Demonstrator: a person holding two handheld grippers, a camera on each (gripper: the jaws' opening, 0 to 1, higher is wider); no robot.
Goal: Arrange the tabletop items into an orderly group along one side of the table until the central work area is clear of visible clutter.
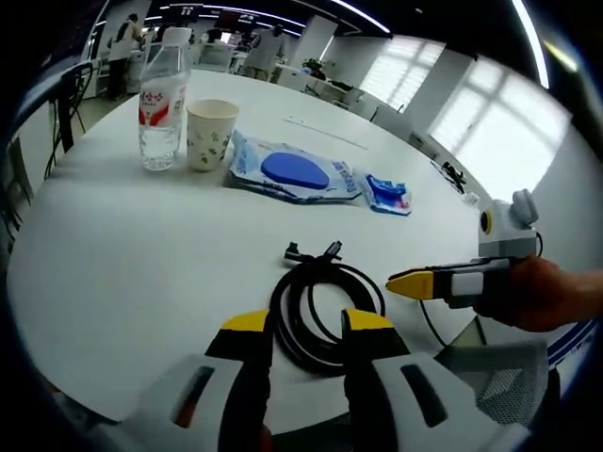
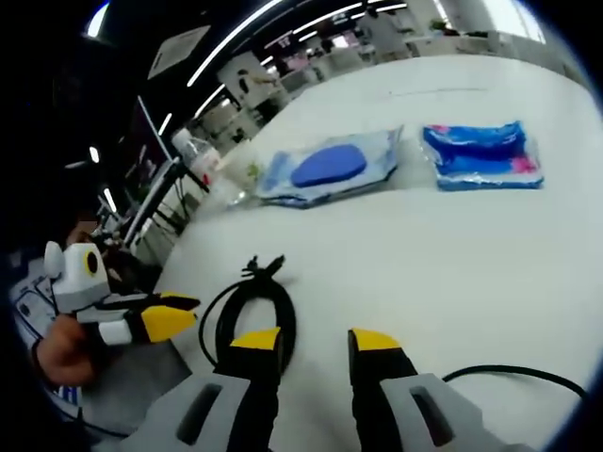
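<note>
L gripper [image 1: 309, 330] fingers apart, nothing held; R gripper [image 2: 316, 347] same.

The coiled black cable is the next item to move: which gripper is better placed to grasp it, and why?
Left, probably. The left gripper sits open straddling the cable, while the right gripper has it just outside one jaw.

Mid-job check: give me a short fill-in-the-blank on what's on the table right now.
1. The paper cup stands right beside the water ____.
2. Just ahead of the left gripper lies a coiled black ____.
3. The pad on the large flat packet is coloured ____.
4. Both grippers' jaw tips are coloured ____.

Missing words: bottle; cable; blue; yellow
</note>
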